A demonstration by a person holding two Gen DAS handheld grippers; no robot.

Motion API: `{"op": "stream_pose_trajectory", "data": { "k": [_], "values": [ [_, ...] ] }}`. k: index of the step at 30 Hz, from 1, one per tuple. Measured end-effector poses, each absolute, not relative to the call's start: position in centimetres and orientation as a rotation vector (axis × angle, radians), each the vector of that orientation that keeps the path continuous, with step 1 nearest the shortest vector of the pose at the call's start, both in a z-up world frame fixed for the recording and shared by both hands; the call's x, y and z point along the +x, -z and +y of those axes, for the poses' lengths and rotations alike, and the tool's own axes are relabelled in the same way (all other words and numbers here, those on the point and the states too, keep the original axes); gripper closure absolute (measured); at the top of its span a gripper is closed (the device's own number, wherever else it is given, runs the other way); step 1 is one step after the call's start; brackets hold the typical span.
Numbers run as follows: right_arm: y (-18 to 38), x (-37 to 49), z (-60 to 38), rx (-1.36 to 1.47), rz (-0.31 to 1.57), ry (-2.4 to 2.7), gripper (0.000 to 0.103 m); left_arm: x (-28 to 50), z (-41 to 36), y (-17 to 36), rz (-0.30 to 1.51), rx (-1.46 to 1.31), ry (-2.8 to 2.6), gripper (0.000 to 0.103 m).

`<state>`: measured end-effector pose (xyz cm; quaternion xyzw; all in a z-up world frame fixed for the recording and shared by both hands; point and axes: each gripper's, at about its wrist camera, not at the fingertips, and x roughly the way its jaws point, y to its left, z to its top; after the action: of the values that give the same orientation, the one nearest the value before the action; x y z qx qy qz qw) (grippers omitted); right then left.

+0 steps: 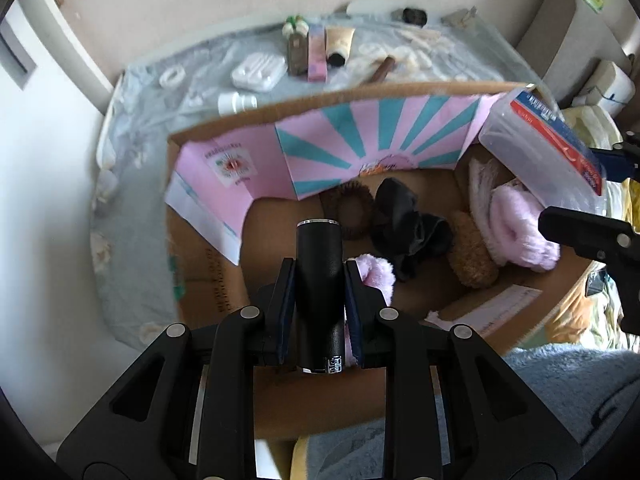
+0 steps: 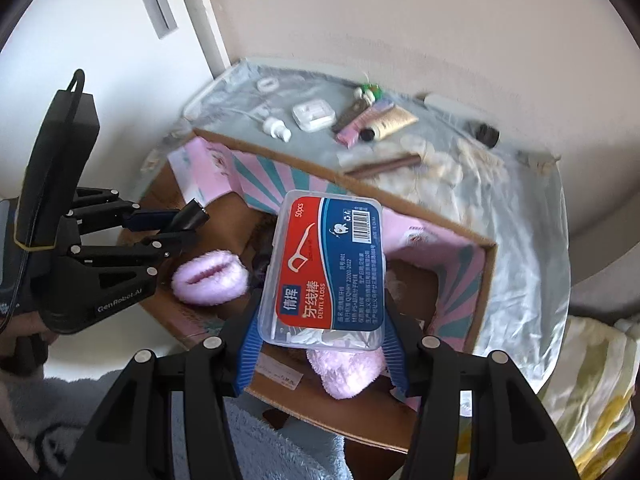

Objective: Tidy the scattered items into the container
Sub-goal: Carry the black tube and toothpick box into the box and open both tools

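Note:
My left gripper [image 1: 320,280] is shut on a black cylinder tube [image 1: 320,276] and holds it over the open cardboard box [image 1: 208,280]. My right gripper [image 2: 322,316] is shut on a clear dental floss box [image 2: 324,268] with a red and blue label, above the same cardboard box [image 2: 480,288]. The floss box also shows in the left wrist view [image 1: 544,148] at the box's right side. In the box lie pink fluffy items [image 1: 516,228], a black cloth [image 1: 404,220], a brown scrunchie [image 1: 348,208] and a tan sponge [image 1: 472,252].
Behind the box, on a plastic-covered table [image 2: 500,200], lie a white case [image 2: 313,114], a small white bottle [image 2: 276,128], a cream tube [image 2: 390,122], a pink stick [image 2: 360,124] and a brown stick [image 2: 384,165]. A blue fluffy cloth [image 2: 280,440] lies in front.

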<state>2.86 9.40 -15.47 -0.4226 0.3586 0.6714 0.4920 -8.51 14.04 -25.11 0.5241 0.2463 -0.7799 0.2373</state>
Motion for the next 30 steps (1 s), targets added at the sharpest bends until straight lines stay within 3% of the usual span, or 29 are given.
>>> {"op": "stream_pose_trajectory", "data": {
  "k": [21,25,28,30],
  "values": [
    [19.0,3.0,10.7,-1.033,0.924,-1.531,0.054,-9.0,13.0,27.1,0.784,1.368,2.042,0.082],
    [19.4,3.4,10.9,-1.017,0.970,-1.527,0.053,-9.2,13.1,26.3,0.821,1.330,2.084,0.049],
    [19.3,3.5,10.7,-1.019,0.958,-1.537,0.053,-10.0,13.8,25.6,0.731,1.322,2.065,0.010],
    [18.9,3.5,10.5,-1.015,0.944,-1.551,0.053,-10.3,14.2,25.0,0.679,1.312,2.077,0.009]
  ]
}}
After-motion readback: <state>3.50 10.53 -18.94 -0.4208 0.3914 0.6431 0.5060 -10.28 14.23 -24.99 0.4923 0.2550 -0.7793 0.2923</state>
